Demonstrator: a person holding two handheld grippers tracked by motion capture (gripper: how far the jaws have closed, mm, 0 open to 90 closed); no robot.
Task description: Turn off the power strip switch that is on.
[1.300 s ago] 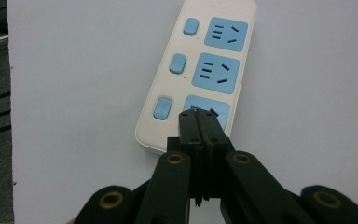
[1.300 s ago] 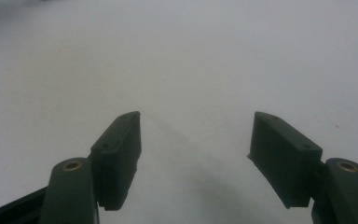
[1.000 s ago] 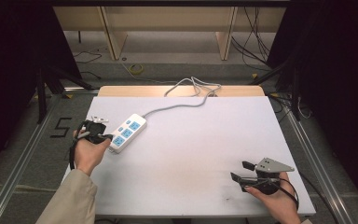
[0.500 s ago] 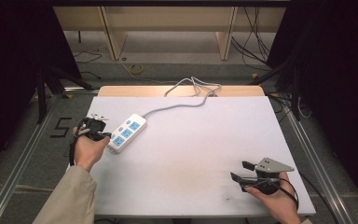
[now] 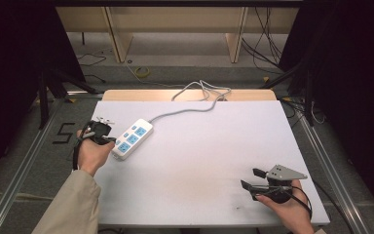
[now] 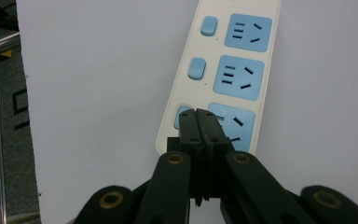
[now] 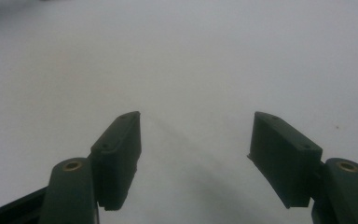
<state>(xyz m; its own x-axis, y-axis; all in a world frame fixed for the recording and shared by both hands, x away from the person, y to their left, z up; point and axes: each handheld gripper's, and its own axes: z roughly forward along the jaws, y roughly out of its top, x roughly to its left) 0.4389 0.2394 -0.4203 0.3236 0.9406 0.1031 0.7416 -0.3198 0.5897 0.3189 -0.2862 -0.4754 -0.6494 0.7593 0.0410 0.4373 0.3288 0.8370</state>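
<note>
A white power strip (image 5: 132, 138) with three blue sockets and blue switches lies at the left of the white table (image 5: 204, 146); its grey cable (image 5: 190, 100) runs to the far edge. My left gripper (image 5: 108, 140) is shut with nothing between its jaws. In the left gripper view its tips (image 6: 199, 115) sit over the nearest blue switch (image 6: 182, 116) of the power strip (image 6: 223, 70), at the strip's near end. My right gripper (image 5: 251, 178) rests near the table's front right corner, open, with bare table between its fingers (image 7: 121, 149).
The cable bunches in loops (image 5: 209, 90) at the table's far edge. A metal rail (image 5: 24, 161) runs along the floor left of the table, beside a marked number (image 5: 64, 132). Wooden shelf legs (image 5: 117, 34) stand behind.
My left hand has shifted slightly along the strip's near end. The right hand has kept still.
</note>
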